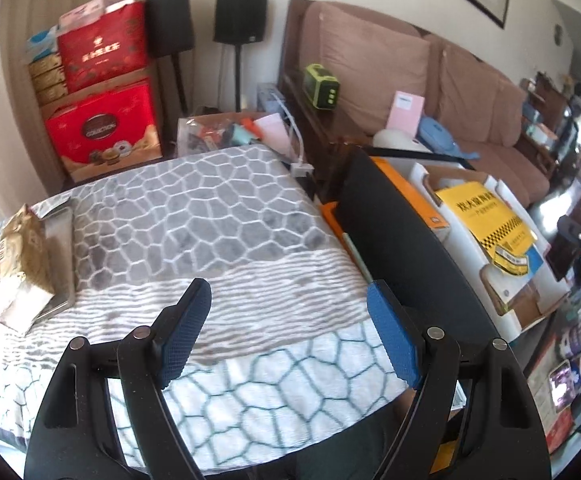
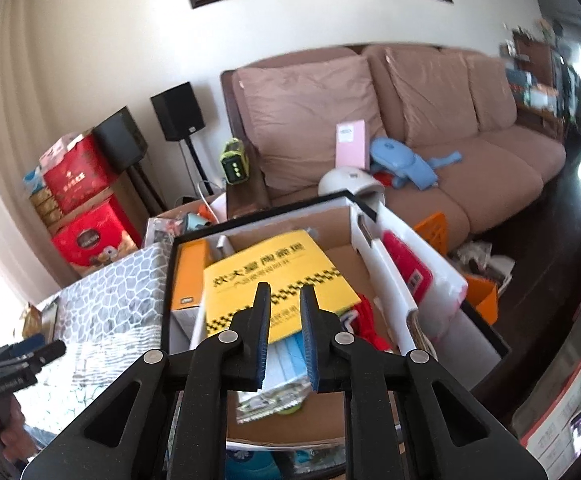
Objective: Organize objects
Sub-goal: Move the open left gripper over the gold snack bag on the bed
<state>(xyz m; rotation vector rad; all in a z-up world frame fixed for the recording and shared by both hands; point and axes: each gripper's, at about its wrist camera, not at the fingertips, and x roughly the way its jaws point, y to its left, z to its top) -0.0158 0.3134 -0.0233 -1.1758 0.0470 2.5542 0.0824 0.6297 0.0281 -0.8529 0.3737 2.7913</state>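
**Sorting Day at the Sofa**

My left gripper (image 1: 286, 336) hangs with jaws wide apart and empty above the patterned blanket (image 1: 194, 208); a gold packet (image 1: 22, 256) lies far to its left. My right gripper (image 2: 286, 336), jaws nearly together on nothing, hovers over the box (image 2: 374, 248), the yellow booklet (image 2: 274, 276) just ahead.

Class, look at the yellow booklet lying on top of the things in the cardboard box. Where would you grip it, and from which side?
Grip the yellow booklet by its near edge, coming from the side of the right gripper. It lies fairly flat on the clutter, and that edge seems to overhang a blue packet, probably leaving room for a finger underneath. Its far edge sits deeper in the cardboard box.
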